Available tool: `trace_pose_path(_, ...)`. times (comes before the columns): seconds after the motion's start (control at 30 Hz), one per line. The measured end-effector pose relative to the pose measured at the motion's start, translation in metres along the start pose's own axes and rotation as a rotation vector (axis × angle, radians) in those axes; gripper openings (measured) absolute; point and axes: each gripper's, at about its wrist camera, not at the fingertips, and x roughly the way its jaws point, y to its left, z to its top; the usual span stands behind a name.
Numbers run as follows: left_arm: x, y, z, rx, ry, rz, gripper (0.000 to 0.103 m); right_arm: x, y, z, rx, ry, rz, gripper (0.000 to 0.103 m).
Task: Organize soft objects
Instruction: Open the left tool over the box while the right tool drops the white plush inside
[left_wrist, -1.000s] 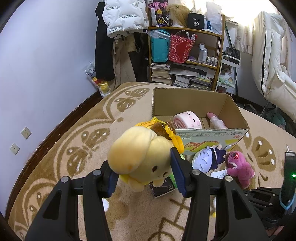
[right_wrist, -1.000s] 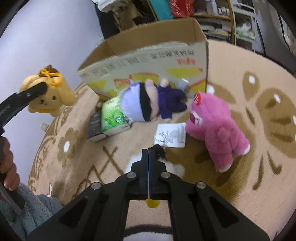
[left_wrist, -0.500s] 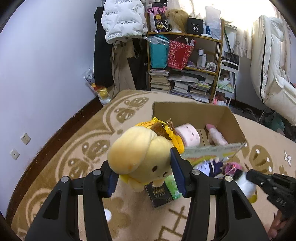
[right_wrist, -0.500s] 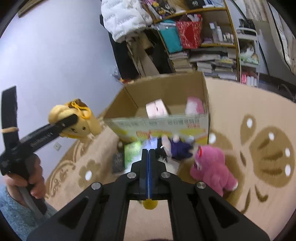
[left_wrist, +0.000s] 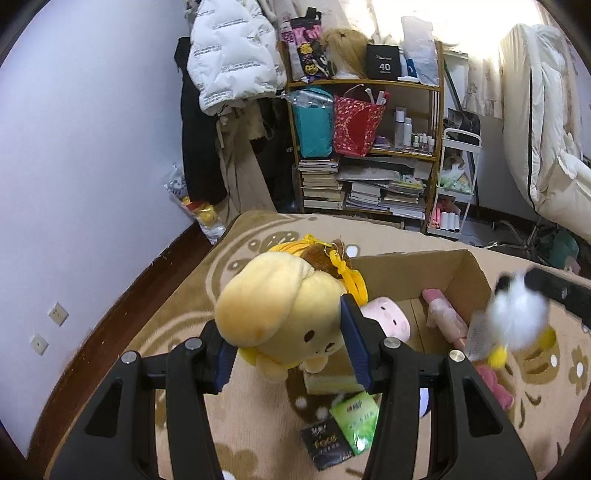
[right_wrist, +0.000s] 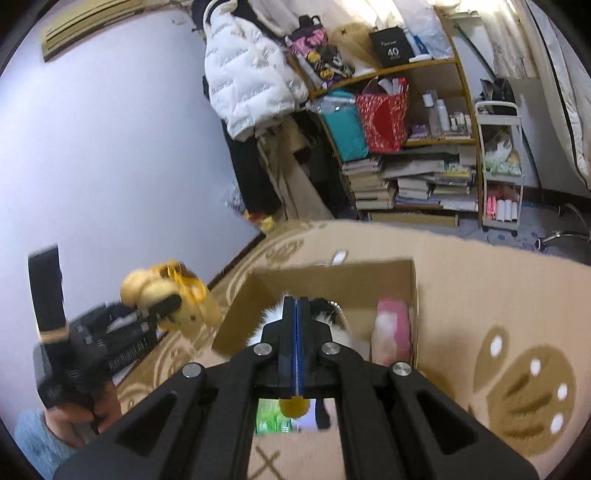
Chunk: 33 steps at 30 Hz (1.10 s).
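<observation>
Carpet (left_wrist: 177, 325) in beige with brown patterns covers the floor, and the open cardboard box (left_wrist: 410, 273) stands on it, in front of a cluttered shelf (left_wrist: 369, 147). Inside the box lie a pale pink plush with a face (left_wrist: 388, 317) and a pink plush (left_wrist: 443, 317) by the right wall.

The yellow dog plush (left_wrist: 280, 314) is the largest toy in sight. It sits between the two blue pads of the left claw (left_wrist: 291, 343), which is closed on it from both sides and holds it in the air, near the left front corner of the box. A yellow plastic clip (left_wrist: 349, 275) hangs at its brown cap. In the right wrist view a hand (right_wrist: 85, 402) holds this claw at the left, tilted upward toward the box.

The right claw (right_wrist: 295, 325) has its pads pressed together, and a white fluffy plush with black spots (left_wrist: 517, 314) hangs from it over the right part of the box; how the pads catch it I cannot tell. A yellow foot (right_wrist: 293, 406) of the toy shows below the fingers.

On the carpet before the box lie a green packet (left_wrist: 356, 421) and, touching it, a black packet (left_wrist: 327, 445). A pink bear plush (left_wrist: 495, 384) lies at the right.
</observation>
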Motion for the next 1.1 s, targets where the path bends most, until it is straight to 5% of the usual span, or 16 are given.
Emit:
trace_pose_path(0.4, 0.051, -0.035, -0.011, 0.038, 0.11, -0.061, 0.052, 0.035, -0.019, -0.003, 0.059, 0.062, -0.028, 0.001)
trace_pose_path(0.53, 0.057, -0.037, -0.016, 0.032, 0.123, -0.033, 0.061, 0.037, -0.026, -0.008, 0.098, 0.076, -0.033, 0.005)
trace_pose_path(0.67, 0.052, -0.031, -0.018, 0.018, 0.127, -0.054, 0.084, 0.034, -0.031, -0.008, 0.114, 0.078, -0.003, 0.01)
trace_pose_path(0.77, 0.044, -0.029, -0.018, 0.036, 0.105, -0.033, 0.085, 0.031, -0.033, -0.006, 0.106, 0.081, -0.013, 0.026)
trace_pose_path(0.83, 0.041, -0.028, -0.017, 0.04, 0.105, -0.021, 0.087, 0.028, -0.034, -0.005, 0.101, 0.076, -0.019, 0.051)
trace_pose_path(1.0, 0.032, -0.022, -0.015, 0.027, 0.103, 0.012, 0.094, 0.023, -0.035, -0.006, 0.094, 0.098, -0.02, 0.072)
trace_pose_path(1.1, 0.024, -0.018, -0.014, 0.016, 0.098, -0.001, 0.101, 0.015, -0.034, -0.008, 0.087, 0.089, -0.049, 0.094)
